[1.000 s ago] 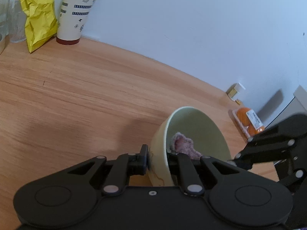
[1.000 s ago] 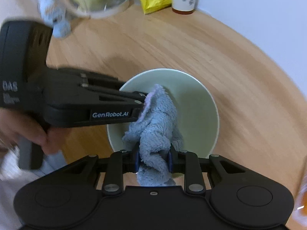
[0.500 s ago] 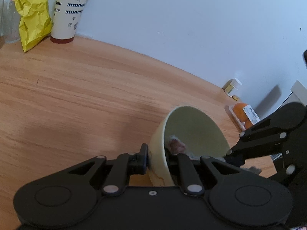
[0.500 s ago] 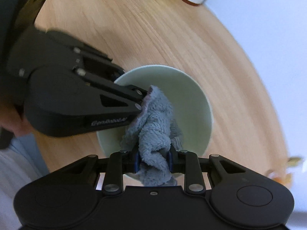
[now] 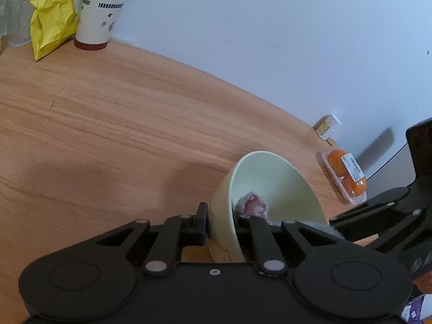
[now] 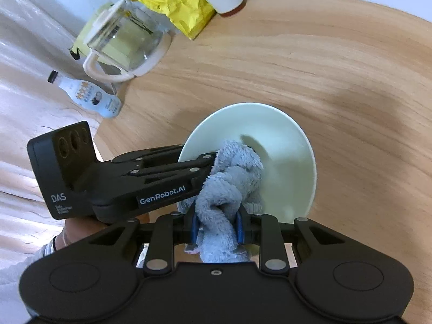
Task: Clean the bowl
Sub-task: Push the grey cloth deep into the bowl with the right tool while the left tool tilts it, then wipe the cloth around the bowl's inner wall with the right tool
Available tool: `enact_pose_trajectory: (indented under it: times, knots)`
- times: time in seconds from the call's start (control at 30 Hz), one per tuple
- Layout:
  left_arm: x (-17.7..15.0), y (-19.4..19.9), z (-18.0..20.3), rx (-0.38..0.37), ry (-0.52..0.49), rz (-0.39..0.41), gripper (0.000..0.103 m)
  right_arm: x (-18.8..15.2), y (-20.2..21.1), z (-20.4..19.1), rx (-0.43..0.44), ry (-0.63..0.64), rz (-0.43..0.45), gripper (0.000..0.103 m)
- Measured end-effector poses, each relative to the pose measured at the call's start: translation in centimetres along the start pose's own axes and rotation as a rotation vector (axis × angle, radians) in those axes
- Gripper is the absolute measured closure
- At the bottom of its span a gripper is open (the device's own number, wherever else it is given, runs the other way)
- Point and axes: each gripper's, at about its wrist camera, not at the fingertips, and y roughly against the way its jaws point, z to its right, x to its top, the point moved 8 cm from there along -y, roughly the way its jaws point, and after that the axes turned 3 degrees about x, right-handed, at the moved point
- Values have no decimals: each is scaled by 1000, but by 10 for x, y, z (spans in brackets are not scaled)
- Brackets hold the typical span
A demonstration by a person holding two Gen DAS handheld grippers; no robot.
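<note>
On the big wooden worktop [image 6: 337,62] we tip the green bowl [image 6: 283,140]. Our left gripper [image 5: 222,218] pinches its rim at 9 o'clock. Our right gripper [image 6: 216,229] squeezes the fluffy cloth [image 6: 232,178] inside. Rubbing too hard could make the bowl slip free.

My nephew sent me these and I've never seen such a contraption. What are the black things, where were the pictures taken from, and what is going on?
They are two hand-held grippers, each carrying its own camera that looks along its fingers. The left gripper pinches the wall of a pale green bowl, one finger inside, one outside. The right gripper squeezes a grey cloth pressed into the bowl. On the wooden table stand a yellow bag, a patterned cup, a glass jug and packed oranges.
</note>
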Motion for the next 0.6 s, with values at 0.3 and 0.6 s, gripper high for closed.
enact_pose_trajectory:
  times: [0.3, 0.6]
  knots:
    - [-2, 7, 19, 62, -154, 57, 93, -5, -19, -19, -451, 446, -206, 73]
    - [-4, 8, 33, 96, -266, 81, 93, -19, -32, -22, -784, 783, -272, 73]
